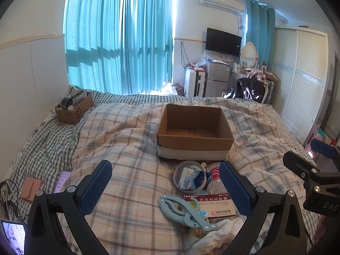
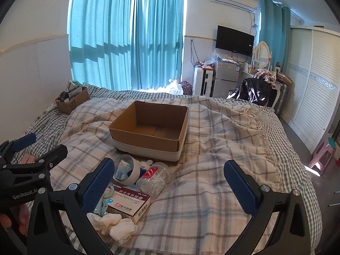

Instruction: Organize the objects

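An empty cardboard box (image 1: 194, 130) (image 2: 148, 127) sits on the plaid blanket mid-bed. In front of it lies a small heap: a tape roll with a packet inside (image 1: 189, 177) (image 2: 125, 170), a clear jar of cotton swabs (image 1: 214, 178) (image 2: 154, 178), a medicine box (image 1: 214, 206) (image 2: 129, 201), a pale blue plastic tool (image 1: 182, 211) (image 2: 102, 206) and crumpled tissue (image 1: 218, 231) (image 2: 114, 225). My left gripper (image 1: 165, 187) is open above the heap, empty. My right gripper (image 2: 170, 187) is open and empty, to the heap's right.
A second cardboard box (image 1: 73, 108) full of items stands at the bed's far left. A phone (image 1: 61, 180) and a pink wallet (image 1: 30, 188) lie at the left edge. A wardrobe (image 2: 314, 97) and a pink stool (image 2: 323, 155) are on the right.
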{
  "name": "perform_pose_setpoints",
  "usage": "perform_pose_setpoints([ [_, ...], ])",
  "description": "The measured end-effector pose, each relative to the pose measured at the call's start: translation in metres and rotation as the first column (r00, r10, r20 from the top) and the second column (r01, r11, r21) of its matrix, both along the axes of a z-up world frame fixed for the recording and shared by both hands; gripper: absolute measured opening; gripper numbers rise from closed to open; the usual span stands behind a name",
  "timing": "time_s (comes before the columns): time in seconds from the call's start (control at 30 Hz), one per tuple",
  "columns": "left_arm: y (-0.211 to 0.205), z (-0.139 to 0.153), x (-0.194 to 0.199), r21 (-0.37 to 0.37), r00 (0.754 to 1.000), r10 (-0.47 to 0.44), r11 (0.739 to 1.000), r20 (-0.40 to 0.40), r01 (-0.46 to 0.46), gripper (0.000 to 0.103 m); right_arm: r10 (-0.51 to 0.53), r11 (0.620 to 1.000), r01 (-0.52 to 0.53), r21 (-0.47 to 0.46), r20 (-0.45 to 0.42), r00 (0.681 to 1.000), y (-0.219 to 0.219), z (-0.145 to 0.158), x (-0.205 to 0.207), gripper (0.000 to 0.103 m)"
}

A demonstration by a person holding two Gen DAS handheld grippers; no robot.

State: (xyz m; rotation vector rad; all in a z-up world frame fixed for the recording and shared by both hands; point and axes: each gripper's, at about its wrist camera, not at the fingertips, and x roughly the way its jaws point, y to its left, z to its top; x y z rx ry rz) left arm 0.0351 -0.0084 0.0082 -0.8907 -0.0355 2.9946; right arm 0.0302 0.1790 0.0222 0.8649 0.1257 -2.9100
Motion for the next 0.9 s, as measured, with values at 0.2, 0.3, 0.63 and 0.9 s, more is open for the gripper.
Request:
perform_pose_setpoints([
  [0.2,-0.016,-0.027,0.016,-0.036,0.998,0.006,0.999,0.064,-0.003,0.103,0.069,0.997,-0.071,0.032,0.059,0.996,-0.016,-0.018,0.013,0.103],
  [0.3,-0.024,-0.05,0.017,-0.043,0.992,0.014,0.999,0.123,-0.009,0.103,0.094,0.995,-0.099,0.032,0.142,0.985,-0.023,-0.044,0.011,0.103],
  [0.63,-0.035,-0.073,0.014,-0.042,0.982,0.039,0.999,0.185,-0.032,0.103,0.262,0.96,-0.278,0.005,0.327,0.908,-0.067,-0.103,0.013,0.093],
  [0.9,-0.027,-0.079,0.01,-0.048,0.979,0.027,0.999,0.204,-0.017,0.103,0.311,0.943,-0.333,-0.013,0.392,0.866,-0.069,-0.122,0.013,0.019],
])
